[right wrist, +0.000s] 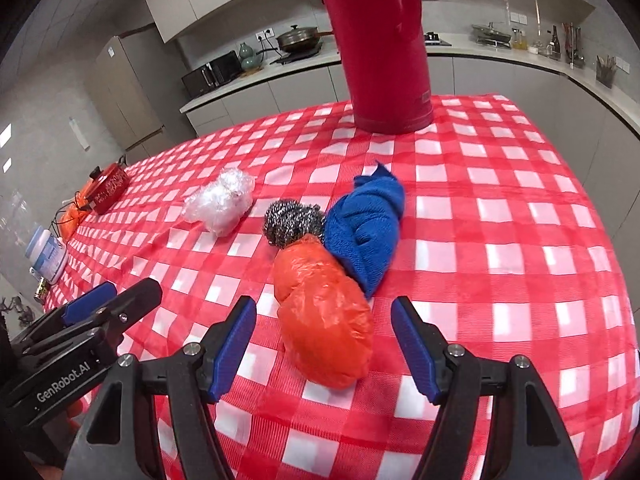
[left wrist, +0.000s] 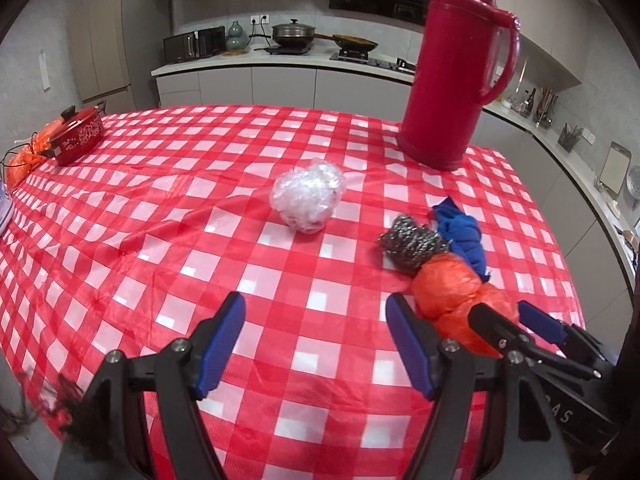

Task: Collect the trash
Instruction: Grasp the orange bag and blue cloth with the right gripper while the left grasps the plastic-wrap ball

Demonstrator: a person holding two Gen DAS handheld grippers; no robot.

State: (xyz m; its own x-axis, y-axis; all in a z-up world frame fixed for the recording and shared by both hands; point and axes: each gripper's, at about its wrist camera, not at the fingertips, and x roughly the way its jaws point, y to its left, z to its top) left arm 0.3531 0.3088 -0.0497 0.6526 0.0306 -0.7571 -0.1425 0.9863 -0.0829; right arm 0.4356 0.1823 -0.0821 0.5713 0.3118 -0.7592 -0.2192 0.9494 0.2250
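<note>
Nearest, the right gripper (right wrist: 324,344) stands wide open and empty, its fingers either side of the crumpled orange bag (right wrist: 324,320), probably lined up to grab it. The left gripper (left wrist: 316,340), equally open and empty, faces the clear plastic ball (left wrist: 306,198) farther up the checked tablecloth (left wrist: 160,240).

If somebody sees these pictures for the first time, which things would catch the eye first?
The tall red thermos stands at the far side of the red-checked tablecloth. Near the middle lies a ball of clear plastic wrap. An orange plastic bag lies ahead of the open right tongs, touching a steel scourer and blue cloth.
</note>
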